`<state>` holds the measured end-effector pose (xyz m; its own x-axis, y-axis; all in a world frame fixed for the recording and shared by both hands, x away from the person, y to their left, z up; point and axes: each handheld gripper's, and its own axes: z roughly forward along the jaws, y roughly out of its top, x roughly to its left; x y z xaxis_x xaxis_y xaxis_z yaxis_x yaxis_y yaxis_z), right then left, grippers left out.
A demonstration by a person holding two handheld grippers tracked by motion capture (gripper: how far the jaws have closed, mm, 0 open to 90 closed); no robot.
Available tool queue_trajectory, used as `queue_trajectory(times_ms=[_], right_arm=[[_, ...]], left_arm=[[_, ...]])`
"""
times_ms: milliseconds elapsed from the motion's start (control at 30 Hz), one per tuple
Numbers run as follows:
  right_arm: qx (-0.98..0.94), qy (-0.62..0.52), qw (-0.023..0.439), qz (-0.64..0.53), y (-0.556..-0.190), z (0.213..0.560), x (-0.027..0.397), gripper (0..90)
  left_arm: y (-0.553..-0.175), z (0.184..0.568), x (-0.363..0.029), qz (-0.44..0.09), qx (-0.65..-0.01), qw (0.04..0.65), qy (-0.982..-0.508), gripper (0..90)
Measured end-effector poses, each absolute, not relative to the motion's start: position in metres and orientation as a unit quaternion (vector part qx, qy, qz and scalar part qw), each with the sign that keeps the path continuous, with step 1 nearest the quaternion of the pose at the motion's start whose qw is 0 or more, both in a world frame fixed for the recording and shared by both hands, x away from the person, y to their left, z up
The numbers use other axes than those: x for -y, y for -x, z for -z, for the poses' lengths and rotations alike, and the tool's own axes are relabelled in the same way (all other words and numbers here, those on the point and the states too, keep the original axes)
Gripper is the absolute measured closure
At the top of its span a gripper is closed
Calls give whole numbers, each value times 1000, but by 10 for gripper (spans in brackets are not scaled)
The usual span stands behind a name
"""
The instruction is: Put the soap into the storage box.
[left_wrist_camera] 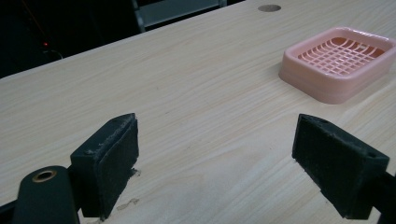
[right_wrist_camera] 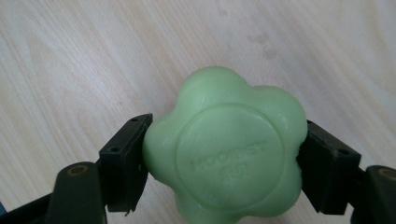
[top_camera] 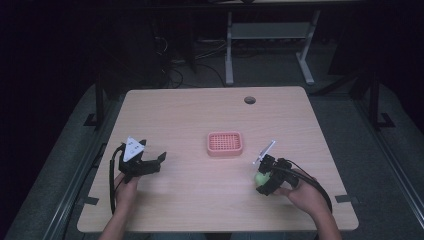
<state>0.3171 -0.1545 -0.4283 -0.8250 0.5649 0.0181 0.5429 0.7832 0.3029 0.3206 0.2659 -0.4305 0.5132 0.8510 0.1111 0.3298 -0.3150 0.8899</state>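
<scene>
My right gripper (right_wrist_camera: pixel 224 158) is clamping its jaws on green flower-shaped soap (right_wrist_camera: pixel 224 149); left gripper (left_wrist_camera: pixel 215 163) jaws gaping wide, pink soap dish (left_wrist_camera: pixel 338 63) sitting at 2 o'clock on the counter (left_wrist_camera: pixel 187 93).

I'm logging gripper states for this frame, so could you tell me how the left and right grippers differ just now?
The left gripper stands wide open with nothing between its jaws, while the right gripper is shut on the green flower-shaped soap. The left gripper faces the pink soap dish; the right gripper points down at the table. Both have black padded jaws and are hand-held.

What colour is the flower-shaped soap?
Pale green soap, clearest in the right gripper view.
</scene>
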Motion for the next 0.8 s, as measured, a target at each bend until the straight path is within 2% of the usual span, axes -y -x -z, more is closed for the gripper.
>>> queue_trajectory(times_ms=[800], right_arm=[[-946,-275,41,-169,-352,403,132,259]], left_arm=[[-322,431,-269,-297,-398,437,-750,143]])
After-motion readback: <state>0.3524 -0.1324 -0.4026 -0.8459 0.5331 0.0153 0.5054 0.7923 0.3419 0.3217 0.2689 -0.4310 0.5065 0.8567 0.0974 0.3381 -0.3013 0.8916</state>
